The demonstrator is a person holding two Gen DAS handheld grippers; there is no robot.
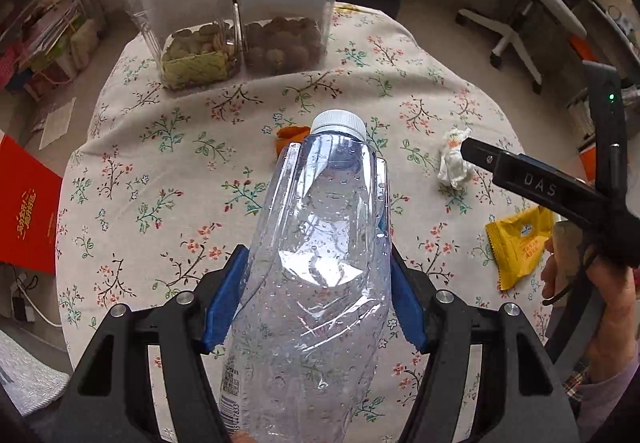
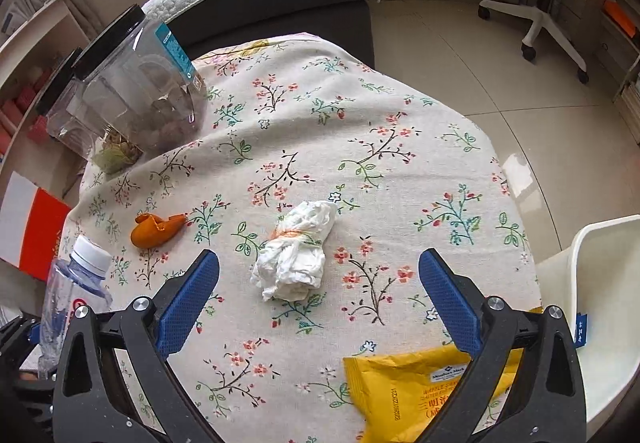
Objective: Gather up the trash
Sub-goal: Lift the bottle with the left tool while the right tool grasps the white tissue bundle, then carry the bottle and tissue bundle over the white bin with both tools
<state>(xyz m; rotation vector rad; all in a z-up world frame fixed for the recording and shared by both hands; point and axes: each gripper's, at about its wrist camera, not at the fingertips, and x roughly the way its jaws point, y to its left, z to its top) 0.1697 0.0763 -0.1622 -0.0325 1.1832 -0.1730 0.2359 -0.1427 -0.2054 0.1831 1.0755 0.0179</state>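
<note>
I note two lidded clear jars [image 1: 236,15] touching at the far edge of the floral tablecloth [image 1: 160,179]; office chair [image 1: 520,15] well beyond it.

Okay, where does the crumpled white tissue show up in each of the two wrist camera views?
Left wrist view: the crumpled white tissue lies right of centre on the floral tablecloth, just beyond the black tip of the right gripper.
Right wrist view: it lies at centre, ahead of the open right gripper.
Shared landmark: the orange peel to the tissue's left.
</note>
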